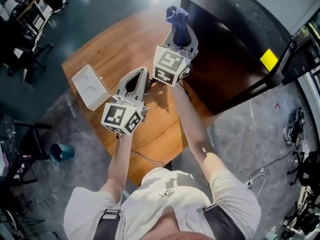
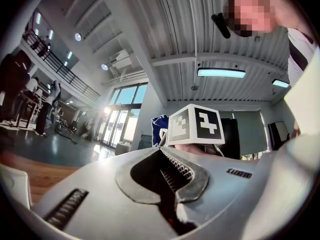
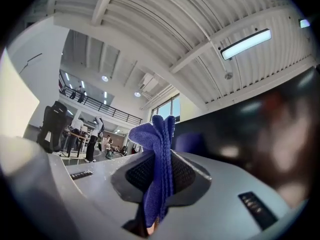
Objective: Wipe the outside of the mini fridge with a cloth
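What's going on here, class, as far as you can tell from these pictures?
A person works with a claw in each hand at a wooden table. The right claw is shut on a blue cloth, held up beside the black fridge; whether it touches can't be told. The left claw is shut and empty, hovering over the table near a white box.

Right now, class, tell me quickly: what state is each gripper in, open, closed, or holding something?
Left gripper: closed, nothing between its jaws.
Right gripper: closed on the blue cloth.
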`<action>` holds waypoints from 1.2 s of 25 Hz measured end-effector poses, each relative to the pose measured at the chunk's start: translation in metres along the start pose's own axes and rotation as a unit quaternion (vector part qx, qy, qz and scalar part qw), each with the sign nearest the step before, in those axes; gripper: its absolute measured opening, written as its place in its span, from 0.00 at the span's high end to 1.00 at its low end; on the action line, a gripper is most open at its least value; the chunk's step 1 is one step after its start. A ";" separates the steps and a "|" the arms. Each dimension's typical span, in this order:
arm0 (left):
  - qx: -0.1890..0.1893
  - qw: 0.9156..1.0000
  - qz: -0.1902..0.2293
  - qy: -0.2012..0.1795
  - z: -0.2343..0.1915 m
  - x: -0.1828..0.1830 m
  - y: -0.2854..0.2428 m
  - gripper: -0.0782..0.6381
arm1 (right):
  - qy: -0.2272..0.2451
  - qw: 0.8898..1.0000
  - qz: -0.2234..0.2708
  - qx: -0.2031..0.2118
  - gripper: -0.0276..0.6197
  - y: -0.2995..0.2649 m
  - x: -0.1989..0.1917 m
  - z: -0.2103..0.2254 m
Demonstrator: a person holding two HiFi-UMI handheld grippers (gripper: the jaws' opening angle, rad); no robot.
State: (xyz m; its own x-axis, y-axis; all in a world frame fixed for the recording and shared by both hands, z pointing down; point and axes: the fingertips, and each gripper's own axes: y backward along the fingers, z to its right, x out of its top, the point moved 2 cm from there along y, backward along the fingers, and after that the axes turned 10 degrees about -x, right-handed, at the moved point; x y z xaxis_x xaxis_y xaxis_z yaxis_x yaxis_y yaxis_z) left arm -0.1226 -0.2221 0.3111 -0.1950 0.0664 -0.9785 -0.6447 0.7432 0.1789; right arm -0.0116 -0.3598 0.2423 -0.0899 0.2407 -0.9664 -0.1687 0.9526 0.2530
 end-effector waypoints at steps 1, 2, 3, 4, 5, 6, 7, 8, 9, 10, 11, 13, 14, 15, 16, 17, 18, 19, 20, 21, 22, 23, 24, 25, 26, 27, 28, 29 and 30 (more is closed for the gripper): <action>0.006 1.000 0.002 0.004 -0.006 -0.001 0.001 0.88 | 0.005 1.000 -0.003 -0.001 0.86 -0.007 -0.005 -0.005; 0.010 1.000 0.003 0.007 -0.011 -0.003 0.001 0.88 | 0.010 1.000 -0.006 -0.003 0.86 -0.014 -0.009 -0.009; 0.013 1.000 0.004 0.010 -0.015 -0.004 0.001 0.88 | 0.017 1.000 -0.007 -0.005 0.86 -0.020 -0.012 -0.013; 0.015 1.000 0.005 0.012 -0.018 -0.006 0.001 0.88 | 0.024 1.000 -0.007 -0.007 0.86 -0.025 -0.014 -0.017; 0.016 1.000 0.005 0.014 -0.021 -0.008 0.000 0.88 | 0.031 0.999 -0.007 -0.008 0.86 -0.029 -0.016 -0.020; 0.017 1.000 0.005 0.015 -0.023 -0.009 0.000 0.88 | 0.039 0.999 -0.008 -0.008 0.86 -0.031 -0.017 -0.024; 0.018 1.000 0.006 0.017 -0.025 -0.011 -0.001 0.88 | 0.046 0.999 -0.008 -0.007 0.86 -0.034 -0.018 -0.026; 0.019 1.000 0.006 0.019 -0.027 -0.012 -0.002 0.88 | 0.053 0.999 -0.008 -0.008 0.86 -0.035 -0.020 -0.028; 0.019 1.000 0.007 0.021 -0.028 -0.013 -0.003 0.88 | 0.058 0.998 -0.009 -0.009 0.86 -0.037 -0.021 -0.029; 0.019 1.000 0.007 0.022 -0.029 -0.014 -0.005 0.88 | 0.063 0.998 -0.009 -0.011 0.86 -0.039 -0.024 -0.029; 0.018 1.000 0.007 0.023 -0.029 -0.014 -0.007 0.88 | 0.067 0.998 -0.010 -0.014 0.86 -0.041 -0.026 -0.028; 0.018 1.000 0.005 0.021 -0.029 -0.015 -0.008 0.88 | 0.071 0.997 -0.012 -0.022 0.86 -0.044 -0.028 -0.025; 0.019 1.000 0.003 0.020 -0.030 -0.015 -0.009 0.88 | 0.071 0.997 -0.013 -0.026 0.86 -0.045 -0.029 -0.022; 0.019 1.000 0.001 0.021 -0.030 -0.016 -0.008 0.88 | 0.070 0.997 -0.014 -0.030 0.86 -0.045 -0.029 -0.020; 0.019 1.000 -0.001 0.022 -0.030 -0.017 -0.008 0.88 | 0.069 0.997 -0.015 -0.032 0.86 -0.044 -0.029 -0.018; 0.019 1.000 -0.002 0.022 -0.029 -0.018 -0.008 0.88 | 0.068 0.997 -0.015 -0.035 0.86 -0.043 -0.029 -0.016; 0.019 1.000 -0.002 0.023 -0.029 -0.018 -0.008 0.88 | 0.068 0.997 -0.015 -0.037 0.86 -0.041 -0.029 -0.014; 0.019 1.000 -0.001 0.022 -0.028 -0.017 -0.008 0.88 | 0.069 0.997 -0.014 -0.040 0.86 -0.039 -0.029 -0.012; 0.018 1.000 0.001 0.022 -0.027 -0.016 -0.008 0.88 | 0.071 0.996 -0.013 -0.043 0.86 -0.037 -0.030 -0.009; 0.017 1.000 0.003 0.022 -0.025 -0.015 -0.008 0.88 | 0.072 0.996 -0.012 -0.046 0.86 -0.034 -0.029 -0.006; 0.015 1.000 0.004 0.021 -0.023 -0.013 -0.008 0.88 | 0.073 0.996 -0.012 -0.050 0.86 -0.031 -0.029 -0.003; 0.013 1.000 0.004 0.019 -0.021 -0.012 -0.008 0.88 | 0.073 0.996 -0.012 -0.055 0.86 -0.027 -0.029 0.001; 0.010 1.000 0.003 0.018 -0.018 -0.010 -0.008 0.88 | 0.071 0.996 -0.013 -0.061 0.86 -0.023 -0.028 0.006; 0.008 1.000 0.002 0.017 -0.015 -0.009 -0.008 0.88 | 0.070 0.995 -0.013 -0.066 0.86 -0.018 -0.027 0.011; 0.005 1.000 0.002 0.016 -0.011 -0.008 -0.008 0.88 | 0.068 0.995 -0.012 -0.072 0.86 -0.013 -0.026 0.017; 0.002 1.000 0.003 0.015 -0.008 -0.006 -0.009 0.88 | 0.067 0.995 -0.012 -0.078 0.86 -0.008 -0.024 0.024; -0.001 1.000 0.003 0.014 -0.005 -0.005 -0.009 0.88 | 0.065 0.994 -0.012 -0.083 0.86 -0.002 -0.022 0.031; -0.003 1.000 0.005 0.014 -0.001 -0.003 -0.009 0.88 | 0.064 0.994 -0.011 -0.089 0.86 0.004 -0.020 0.038; -0.006 1.000 0.007 0.014 0.002 -0.001 -0.010 0.88 | 0.064 0.993 -0.011 -0.095 0.86 0.011 -0.018 0.046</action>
State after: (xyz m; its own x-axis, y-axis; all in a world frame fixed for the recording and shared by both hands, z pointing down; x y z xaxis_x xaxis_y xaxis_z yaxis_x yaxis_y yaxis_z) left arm -0.1144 -0.2280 0.3105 -0.2244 0.0571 -0.9728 -0.6511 0.7339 0.1933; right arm 0.0332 -0.3449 0.2604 -0.2062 0.1833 -0.9612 -0.3524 0.9025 0.2477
